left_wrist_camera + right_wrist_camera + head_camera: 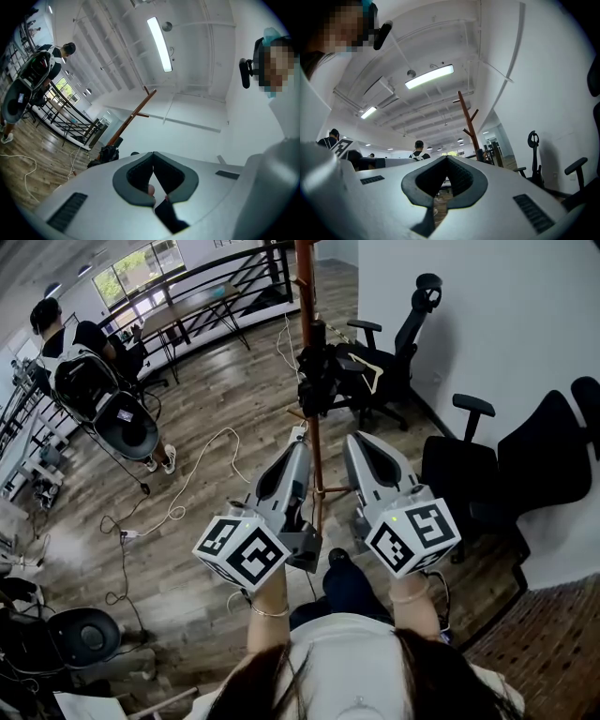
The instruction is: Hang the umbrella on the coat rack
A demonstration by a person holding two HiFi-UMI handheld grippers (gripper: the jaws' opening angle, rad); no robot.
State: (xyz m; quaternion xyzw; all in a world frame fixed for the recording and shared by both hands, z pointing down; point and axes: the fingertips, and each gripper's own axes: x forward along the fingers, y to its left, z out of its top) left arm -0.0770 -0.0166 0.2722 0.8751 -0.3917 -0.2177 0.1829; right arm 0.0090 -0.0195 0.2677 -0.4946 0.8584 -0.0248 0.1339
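Pressing fingertips (139, 174) shut on nothing in both left gripper (298, 439) and right gripper (354, 439), aiming toward the coat rack (306, 296) at upper centre, bearing what looks like the dark folded umbrella (314, 382), probably light and floppy, best gripped at its stiff handle.

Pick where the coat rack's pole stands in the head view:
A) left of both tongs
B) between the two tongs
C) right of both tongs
B: in the head view the pole of the coat rack runs up the gap between the left tongs and the right tongs.
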